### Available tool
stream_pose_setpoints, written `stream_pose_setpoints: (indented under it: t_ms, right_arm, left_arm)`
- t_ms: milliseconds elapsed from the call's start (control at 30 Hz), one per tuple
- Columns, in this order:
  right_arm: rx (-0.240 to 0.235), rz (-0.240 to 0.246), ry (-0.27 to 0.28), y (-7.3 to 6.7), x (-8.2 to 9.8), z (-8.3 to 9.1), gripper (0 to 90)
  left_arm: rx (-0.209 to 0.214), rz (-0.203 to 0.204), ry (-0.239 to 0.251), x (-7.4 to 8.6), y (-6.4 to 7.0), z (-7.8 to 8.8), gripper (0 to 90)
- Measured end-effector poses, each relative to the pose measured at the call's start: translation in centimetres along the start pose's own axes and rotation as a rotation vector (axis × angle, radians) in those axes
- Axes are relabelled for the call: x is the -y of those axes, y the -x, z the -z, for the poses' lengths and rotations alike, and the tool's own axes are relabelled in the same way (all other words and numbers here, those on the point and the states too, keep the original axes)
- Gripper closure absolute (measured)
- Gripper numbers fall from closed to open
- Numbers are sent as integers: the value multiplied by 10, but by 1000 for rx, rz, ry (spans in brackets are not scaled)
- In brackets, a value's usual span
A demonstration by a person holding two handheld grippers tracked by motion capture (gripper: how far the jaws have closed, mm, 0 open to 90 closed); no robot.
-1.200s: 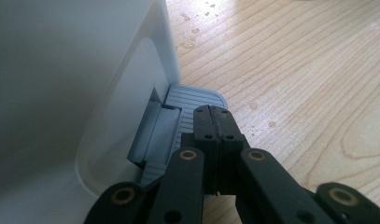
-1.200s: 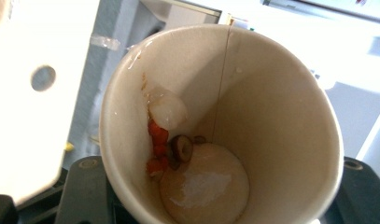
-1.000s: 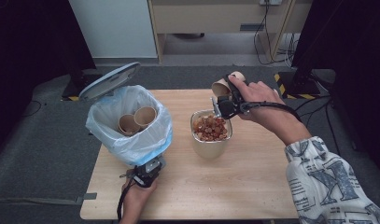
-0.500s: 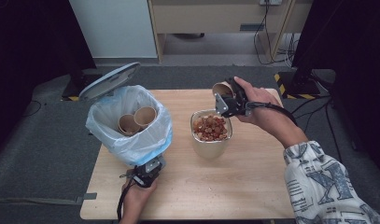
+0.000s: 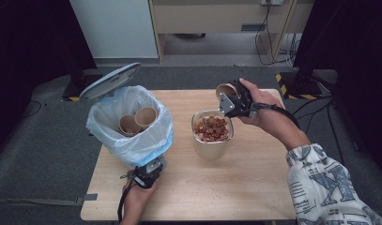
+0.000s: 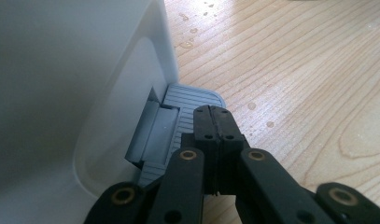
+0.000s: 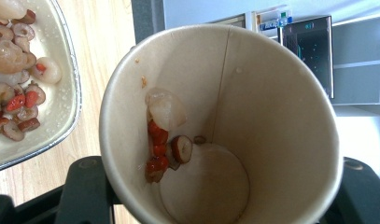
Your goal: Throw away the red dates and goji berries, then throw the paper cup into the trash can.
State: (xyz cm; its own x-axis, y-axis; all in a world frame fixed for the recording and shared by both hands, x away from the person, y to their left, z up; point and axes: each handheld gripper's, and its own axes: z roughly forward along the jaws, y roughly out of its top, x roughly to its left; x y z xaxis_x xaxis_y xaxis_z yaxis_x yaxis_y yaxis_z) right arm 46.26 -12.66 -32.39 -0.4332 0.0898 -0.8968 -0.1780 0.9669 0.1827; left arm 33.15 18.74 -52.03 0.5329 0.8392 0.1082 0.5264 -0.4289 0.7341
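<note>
Since the earlier frame, your right gripper (image 5: 233, 101) has carried the paper cup (image 5: 223, 90) lower, pinching it beside the bowl (image 5: 212, 140); scraps cling inside. Left gripper (image 5: 148, 174), pressed together, holds down the bin pedal (image 6: 187, 116). Remaining: bin (image 5: 132, 136) the cup.

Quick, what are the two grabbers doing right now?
Left gripper: jaws shut, empty, resting on the bin's grey pedal.
Right gripper: jaws shut on a paper cup, tilted by the bowl.

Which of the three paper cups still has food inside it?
The paper cup gripped by the right tongs, beside the food bowl: bits cling to its wall. The two cups in the bin bag look empty.
</note>
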Motion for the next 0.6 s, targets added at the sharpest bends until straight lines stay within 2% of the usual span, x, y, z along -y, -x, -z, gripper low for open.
stream_pose_setpoints:
  t_ms: [100, 200, 233, 267, 400, 600]
  right_arm:
    - [2, -8, -1, 0, 1, 0, 367]
    - [-15, -43, 8, 1, 3, 1, 366]
    - [-18, -65, 15, 2, 4, 1, 366]
    - [-23, -79, 16, 3, 5, 2, 366]
    - [-50, -145, 26, 4, 15, 1, 367]
    - [-120, -294, 56, 7, 34, -1, 366]
  left_arm:
    - [-1, 1, -1, 0, 0, 0, 890]
    - [-1, -5, 1, 0, -1, 0, 890]
    - [0, -2, 1, 0, 0, 0, 890]
    - [-4, -18, -11, 0, -2, 1, 890]
    - [-2, -14, -7, 0, -1, 0, 890]
    - [0, -13, -7, 0, -2, 0, 890]
